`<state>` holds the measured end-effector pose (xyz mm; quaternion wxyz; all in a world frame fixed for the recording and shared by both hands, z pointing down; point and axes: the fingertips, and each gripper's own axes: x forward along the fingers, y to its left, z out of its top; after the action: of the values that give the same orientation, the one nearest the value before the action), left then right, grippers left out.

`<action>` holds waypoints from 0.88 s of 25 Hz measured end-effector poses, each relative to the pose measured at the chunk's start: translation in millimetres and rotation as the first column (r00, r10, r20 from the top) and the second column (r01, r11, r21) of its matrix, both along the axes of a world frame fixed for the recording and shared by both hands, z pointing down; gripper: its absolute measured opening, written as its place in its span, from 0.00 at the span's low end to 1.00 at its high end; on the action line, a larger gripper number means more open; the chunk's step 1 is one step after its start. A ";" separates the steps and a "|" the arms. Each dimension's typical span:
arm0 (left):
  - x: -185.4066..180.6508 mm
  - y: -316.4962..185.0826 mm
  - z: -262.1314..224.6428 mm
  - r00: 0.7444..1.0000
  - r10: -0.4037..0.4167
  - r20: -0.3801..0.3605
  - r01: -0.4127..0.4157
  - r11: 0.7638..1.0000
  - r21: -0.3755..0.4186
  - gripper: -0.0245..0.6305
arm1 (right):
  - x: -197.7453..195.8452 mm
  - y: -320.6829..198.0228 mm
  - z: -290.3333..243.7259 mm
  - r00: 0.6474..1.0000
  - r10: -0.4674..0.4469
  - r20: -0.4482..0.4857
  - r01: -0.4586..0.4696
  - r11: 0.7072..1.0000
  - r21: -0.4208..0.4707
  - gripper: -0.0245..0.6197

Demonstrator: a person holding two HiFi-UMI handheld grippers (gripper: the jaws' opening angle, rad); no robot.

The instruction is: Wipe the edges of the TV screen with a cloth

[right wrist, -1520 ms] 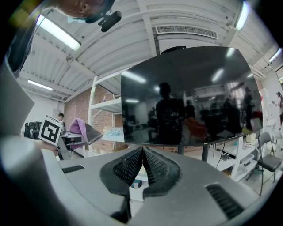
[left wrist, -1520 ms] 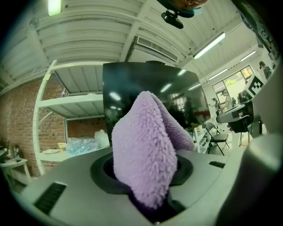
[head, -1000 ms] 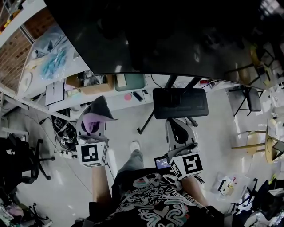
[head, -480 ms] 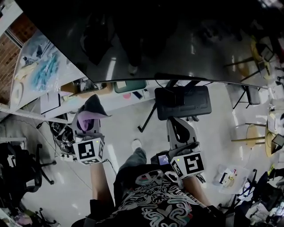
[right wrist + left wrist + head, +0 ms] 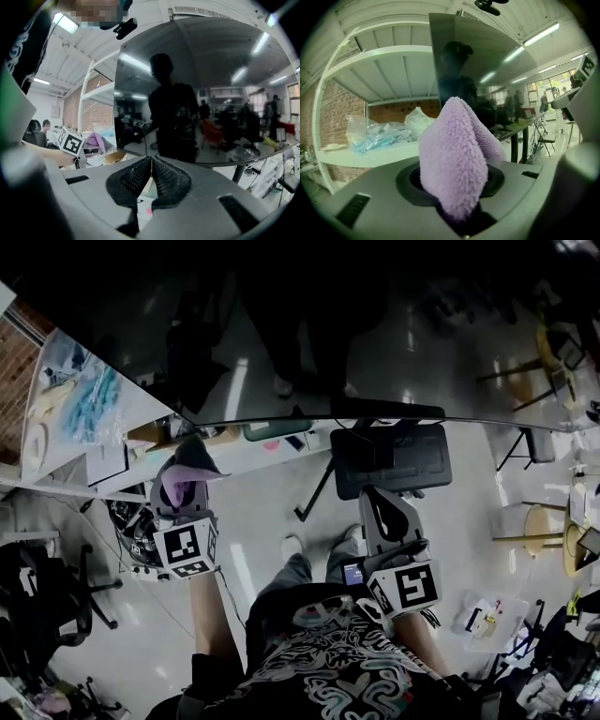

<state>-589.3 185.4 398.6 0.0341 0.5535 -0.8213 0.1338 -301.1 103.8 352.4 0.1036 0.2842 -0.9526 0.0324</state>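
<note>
While the left gripper (image 5: pixel 185 491) pinches a purple cloth (image 5: pixel 452 164) with the TV screen (image 5: pixel 483 56) just ahead, the right gripper (image 5: pixel 151 161) is pressed together, empty.

A white shelf (image 5: pixel 370 154) holds clear plastic bags (image 5: pixel 377 133) against a brick wall (image 5: pixel 335 112), and a black office chair (image 5: pixel 42 592) stands on the pale floor (image 5: pixel 253 512)

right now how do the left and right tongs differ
The left tongs grip a purple cloth; the right tongs are shut on nothing, pads touching. The left tongs reach near the lower edge of the screen; the right tongs sit farther back. Both point at the screen.
</note>
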 end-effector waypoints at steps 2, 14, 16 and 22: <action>-3.5 -3.8 1.9 1.000 -0.017 -0.004 0.017 1.000 -0.004 0.30 | -2.2 -5.4 3.6 1.000 -0.011 -0.002 0.011 1.000 -0.011 0.08; -21.2 -13.4 15.9 0.998 -0.060 -0.017 0.059 0.998 -0.031 0.30 | -31.6 -24.0 11.1 0.998 -0.062 -0.030 0.062 0.998 -0.009 0.08; -24.7 -11.4 18.3 0.998 -0.064 -0.017 0.064 0.997 -0.039 0.30 | -34.8 -24.7 13.8 0.997 -0.063 -0.037 0.063 0.998 -0.011 0.08; -28.9 -17.9 19.6 0.999 -0.047 0.017 0.048 0.996 -0.069 0.30 | -47.0 -23.6 21.3 0.996 -0.078 -0.033 0.078 0.997 -0.025 0.08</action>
<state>-618.2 167.5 418.3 0.0501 0.5311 -0.8295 0.1654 -348.2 80.2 373.7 0.1245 0.2461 -0.9606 0.0348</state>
